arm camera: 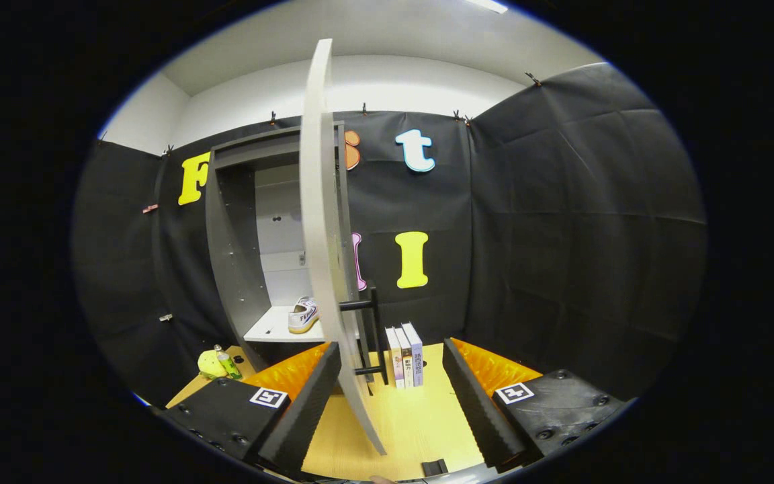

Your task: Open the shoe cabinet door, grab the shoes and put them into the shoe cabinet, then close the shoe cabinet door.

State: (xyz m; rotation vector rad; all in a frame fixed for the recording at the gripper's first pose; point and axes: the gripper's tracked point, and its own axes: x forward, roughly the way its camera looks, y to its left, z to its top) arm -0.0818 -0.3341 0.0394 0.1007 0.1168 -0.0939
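Note:
The grey shoe cabinet [232, 255] stands open on the wooden table, beyond my fingers. Its pale door [320, 222] is swung out edge-on toward me, with a black bar handle [373, 329] on its right face. A white sneaker [304, 314] sits on the cabinet's white bottom shelf, half hidden behind the door. My gripper [390, 346] is open and wide, holding nothing. The door's lower edge runs down between the fingers, close against the inner side of the left finger [306, 403]; I cannot tell if they touch. The right finger [478, 396] is well clear of the door.
Three upright books [404, 356] stand on the table [414, 423] just ahead of the fingers, right of the door handle. A green bottle [229, 363] and a yellow object [211, 364] lie left of the cabinet base. Black cloth walls close the booth behind and to the right.

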